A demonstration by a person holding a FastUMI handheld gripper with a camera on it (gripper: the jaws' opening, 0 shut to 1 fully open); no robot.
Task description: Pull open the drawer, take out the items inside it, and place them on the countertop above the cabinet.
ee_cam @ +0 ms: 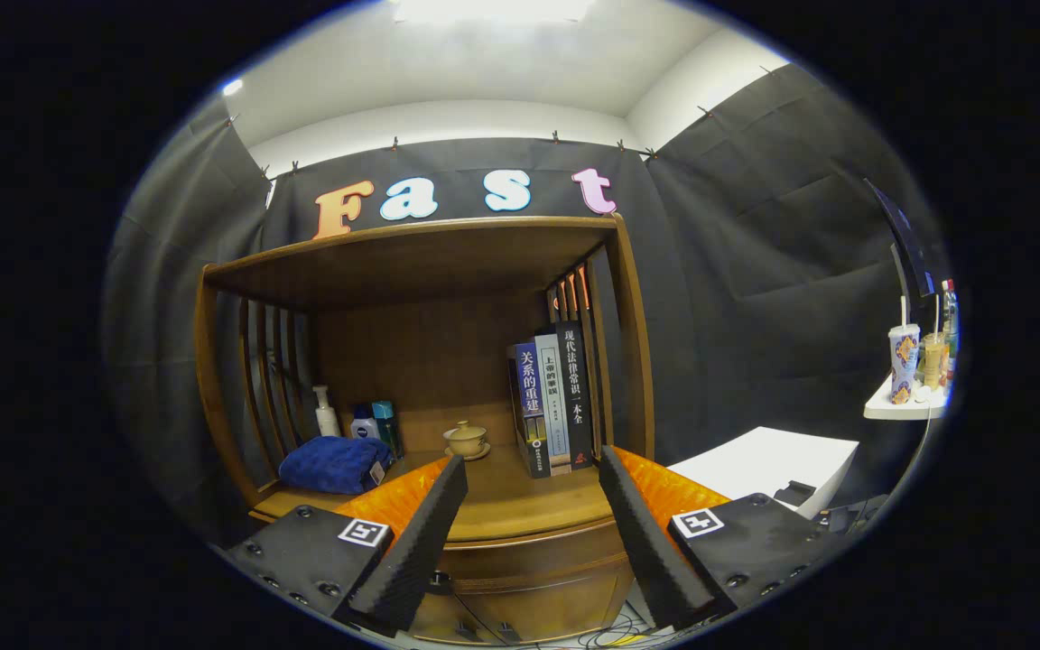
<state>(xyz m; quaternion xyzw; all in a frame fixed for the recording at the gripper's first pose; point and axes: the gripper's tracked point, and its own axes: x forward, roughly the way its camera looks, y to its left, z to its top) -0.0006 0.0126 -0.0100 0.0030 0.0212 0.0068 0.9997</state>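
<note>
Your tool (529,478) hangs spread wide before the counter (520,510), whose middle front lies bare. Towel (335,463) crowds the left edge, books (554,406) the right, teacup (466,440) behind.

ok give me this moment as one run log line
phase: approach | claw: open, empty, aimed at the wooden cabinet | drawer: shut, below the fingers | countertop: towel, teacup, books

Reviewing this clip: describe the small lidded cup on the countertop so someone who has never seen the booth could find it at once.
Start at the wooden cabinet with its roofed shelf. On its countertop, beyond the open gripper, the books stand at one side and a folded blue towel lies at the other. Between them sits the lidded cup, the only pale beige piece, on a matching saucer.
</note>
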